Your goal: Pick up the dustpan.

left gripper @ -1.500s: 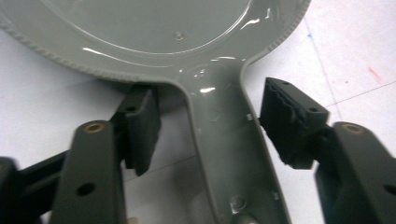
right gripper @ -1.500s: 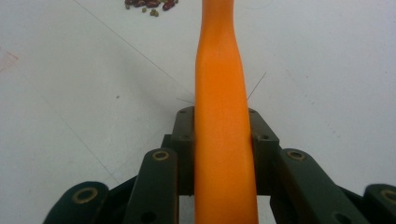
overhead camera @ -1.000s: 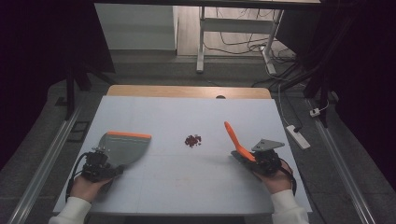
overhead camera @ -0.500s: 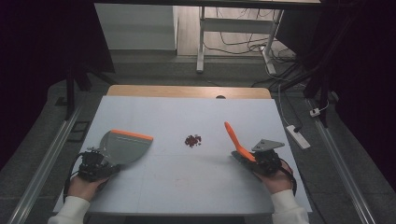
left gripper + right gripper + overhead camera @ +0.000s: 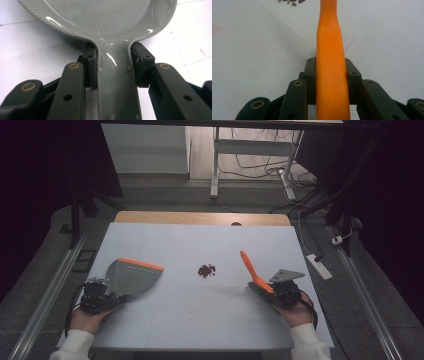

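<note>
Right now the small pile of dark crumbs [image 5: 206, 270] is lying near the middle of the white counter [image 5: 200, 325], between the two hands and apart from both tools. The left gripper [image 5: 102, 292] is clamping the handle of a grey dustpan [image 5: 131, 276], its fingers [image 5: 90, 65] pressing on both sides of the handle, having just finished closing on it. The pan is lying low, with its orange front edge [image 5: 141, 264] turned toward the crumbs, which are sitting to that edge's right in the high view. The right gripper [image 5: 270, 291] is gripping an orange brush handle [image 5: 251, 271] between its fingers [image 5: 353, 80]; the handle is slanting up and away toward the far left, so its free end is hanging just to the right of the pile. In the right gripper view the crumbs [image 5: 289, 2] are showing at the top edge, left of the handle's line. The handle's tip is looking nearer to the pile than the pan's lip is. Judging from this, the coming move is turning on that line-up: pan edge on one side, brush on the other, pile between, so each tool is needing to travel inward along the same line across the counter.
</note>
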### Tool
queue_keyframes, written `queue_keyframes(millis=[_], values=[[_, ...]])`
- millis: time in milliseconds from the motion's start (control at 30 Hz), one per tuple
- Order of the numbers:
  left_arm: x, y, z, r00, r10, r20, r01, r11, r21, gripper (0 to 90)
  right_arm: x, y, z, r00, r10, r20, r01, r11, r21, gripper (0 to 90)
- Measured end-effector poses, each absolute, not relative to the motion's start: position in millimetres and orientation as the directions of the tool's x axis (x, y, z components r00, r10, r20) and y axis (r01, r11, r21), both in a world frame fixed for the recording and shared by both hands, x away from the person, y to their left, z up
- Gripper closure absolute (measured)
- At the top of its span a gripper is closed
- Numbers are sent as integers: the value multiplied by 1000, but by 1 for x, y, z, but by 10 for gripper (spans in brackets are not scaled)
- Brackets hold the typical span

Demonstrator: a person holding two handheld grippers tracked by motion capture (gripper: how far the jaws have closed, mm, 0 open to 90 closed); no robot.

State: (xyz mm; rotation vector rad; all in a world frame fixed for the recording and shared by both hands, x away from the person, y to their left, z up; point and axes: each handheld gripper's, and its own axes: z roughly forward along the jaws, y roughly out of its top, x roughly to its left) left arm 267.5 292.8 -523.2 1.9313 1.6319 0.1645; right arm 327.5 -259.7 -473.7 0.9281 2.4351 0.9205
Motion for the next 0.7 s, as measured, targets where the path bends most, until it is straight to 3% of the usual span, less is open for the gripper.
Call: queue_keyframes(millis=[700], values=[[264, 299, -517, 269, 921, -283, 812, -59, 581, 623, 327, -260, -472, -709, 696, -110, 441, 560, 701, 706]])
